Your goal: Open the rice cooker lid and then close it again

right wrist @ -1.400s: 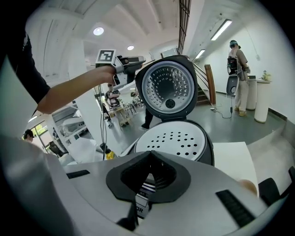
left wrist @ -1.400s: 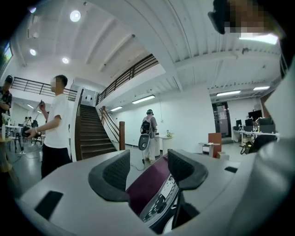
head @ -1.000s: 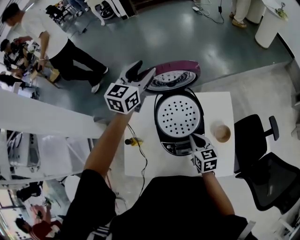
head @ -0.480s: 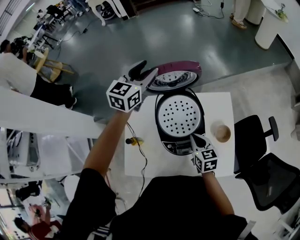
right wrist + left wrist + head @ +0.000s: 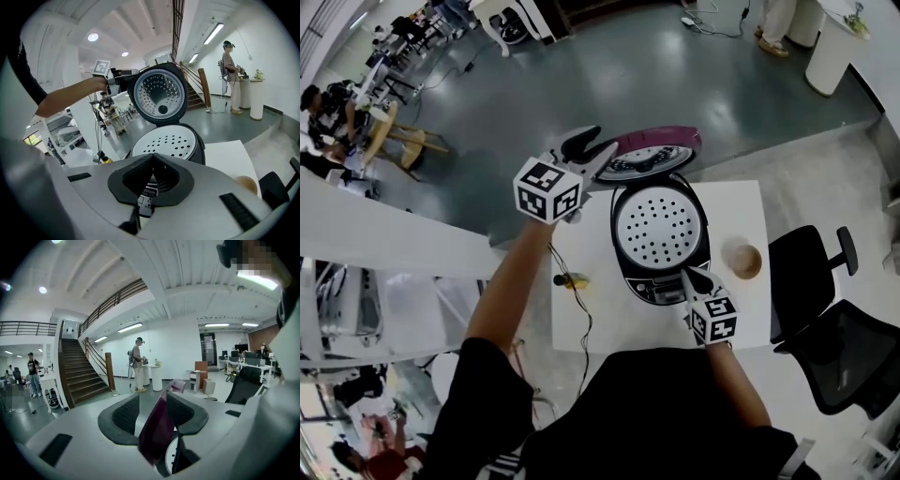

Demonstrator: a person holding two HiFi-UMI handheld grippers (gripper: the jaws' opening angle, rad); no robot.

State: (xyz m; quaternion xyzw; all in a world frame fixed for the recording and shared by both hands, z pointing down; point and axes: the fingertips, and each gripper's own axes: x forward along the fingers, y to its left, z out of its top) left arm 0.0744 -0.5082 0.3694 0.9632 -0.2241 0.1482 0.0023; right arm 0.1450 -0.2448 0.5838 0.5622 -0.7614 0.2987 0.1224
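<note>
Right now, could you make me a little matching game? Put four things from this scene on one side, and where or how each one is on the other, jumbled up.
Things:
1. lid
2. right gripper
3. brown cup
4. office chair

Places and states:
A. on the floor, to the right of the table
B. standing up, open
C. shut, at the front of the rice cooker
D. on the table, to the right of the rice cooker

Pairs: 1-B, 2-C, 3-D, 4-A
</note>
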